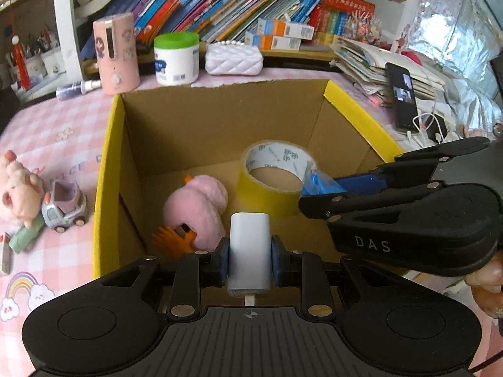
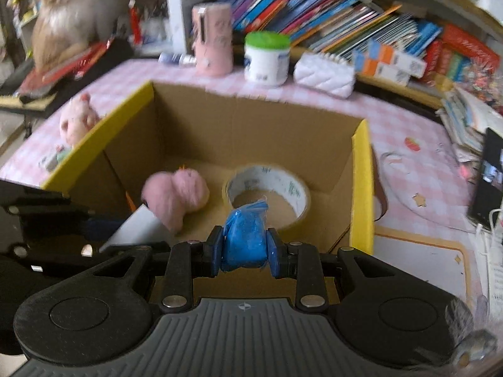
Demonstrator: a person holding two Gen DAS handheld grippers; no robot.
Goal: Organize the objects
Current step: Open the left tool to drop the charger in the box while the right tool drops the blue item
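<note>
- Left tool [image 1: 250, 259], seen from the left wrist, is clamped on a white charger block [image 1: 250, 248] and points down into an open cardboard box [image 1: 220, 125] with yellow outer walls.
- On the box floor lie a pink plush toy [image 1: 196, 210] and a roll of yellow tape [image 1: 272, 177], just beside each other.
- Right tool [image 1: 309, 190] reaches in from the right edge, a blue bag [image 1: 317, 182] pinched at its tip, close to the tape.
- Outside the box, on the pink checked worktop [image 1: 63, 125], sit a small toy car [image 1: 64, 207] and a pink soft toy [image 1: 17, 185]; a green-lidded white tub [image 1: 176, 58] stands behind the box.
- Right tool [image 2: 244, 251], seen from the right wrist, is closed on the crumpled blue bag [image 2: 245, 242], held over the box [image 2: 251, 125] in front of the tape roll [image 2: 267, 190].
- Beside it, the plush toy [image 2: 176, 196] rests on the box floor, and the white charger block [image 2: 135, 229] juts in from the left.
</note>
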